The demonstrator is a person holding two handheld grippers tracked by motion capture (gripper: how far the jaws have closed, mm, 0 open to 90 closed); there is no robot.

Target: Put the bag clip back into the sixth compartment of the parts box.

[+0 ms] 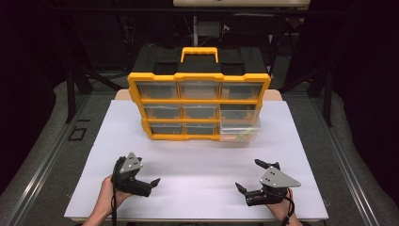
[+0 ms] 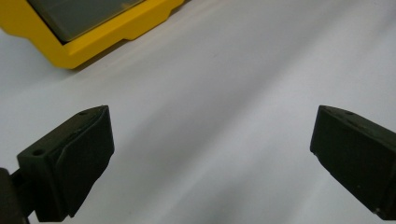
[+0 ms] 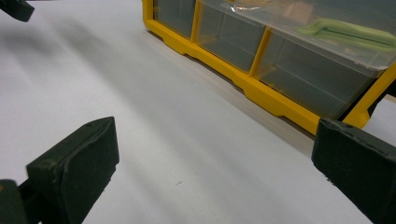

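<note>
Two empty grippers, left (image 1: 149, 184) and right (image 1: 251, 175), jaws spread; the protruding clear plastic drawer (image 1: 240, 130) of the yellow-framed organiser (image 1: 199, 100) may tip if pulled further.

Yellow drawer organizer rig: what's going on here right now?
A person holds a gripper in each hand over the white table, near its front edge. The left gripper and right gripper both have their fingers spread and hold nothing. The yellow organizer stands upright further back. Its bottom-right clear drawer is pulled partly out, with something green inside. The other drawers look pushed in.
</note>
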